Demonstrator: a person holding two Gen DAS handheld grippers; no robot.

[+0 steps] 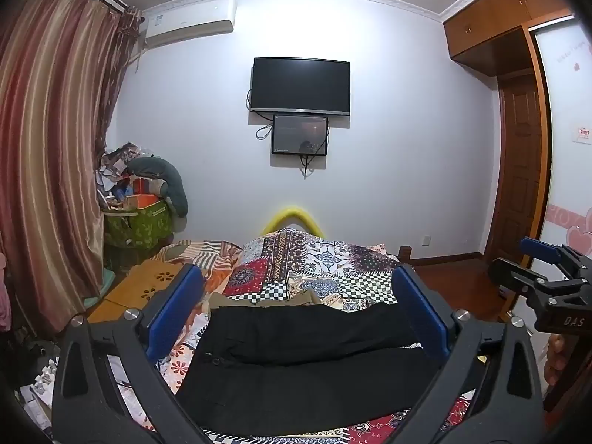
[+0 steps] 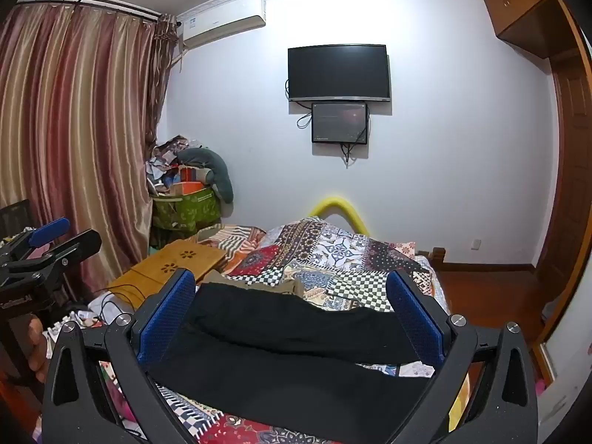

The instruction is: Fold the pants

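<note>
Left to right: striped curtain [image 1: 48, 155] closes off your left side. An overfull green bin [image 1: 138, 224] in the corner holds boxes and papers, a grey cushion draped on top. A wooden lap tray [image 2: 174, 266] sits at the bed's left edge. Your left gripper [image 1: 296, 309] has its jaws spread wide, nothing between the pads. The black pants [image 1: 307, 362] lie flat across the patchwork bedspread [image 1: 318, 259], legs side by side, with bare quilt beyond them. Your right gripper [image 2: 292, 307] is likewise wide and empty, above the pants. Open wood floor [image 1: 458, 281] lies right of the bed, up to the wooden door [image 1: 520, 170].
</note>
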